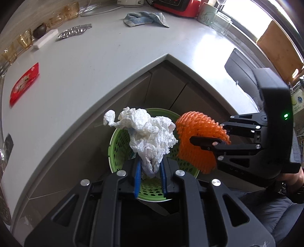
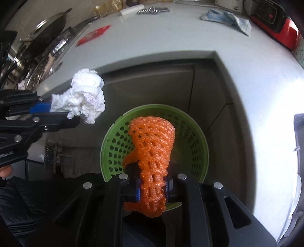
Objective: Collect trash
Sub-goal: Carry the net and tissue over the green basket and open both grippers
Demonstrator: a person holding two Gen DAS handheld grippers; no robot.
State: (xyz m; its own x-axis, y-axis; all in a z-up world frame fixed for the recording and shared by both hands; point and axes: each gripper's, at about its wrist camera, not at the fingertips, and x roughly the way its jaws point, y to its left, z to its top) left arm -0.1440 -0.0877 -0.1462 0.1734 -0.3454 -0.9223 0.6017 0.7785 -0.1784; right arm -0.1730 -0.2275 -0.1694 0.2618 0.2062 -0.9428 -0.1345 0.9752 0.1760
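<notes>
My left gripper is shut on a crumpled white tissue and holds it above the green perforated bin on the floor below the counter corner. My right gripper is shut on an orange foam fruit net and holds it over the same bin. In the left wrist view the right gripper comes in from the right with the net. In the right wrist view the left gripper with the tissue is left of the bin.
On the white L-shaped counter lie a red wrapper, a silver blister pack, a white block and a blue cloth. Amber glasses line the back edge. A red appliance stands at the back.
</notes>
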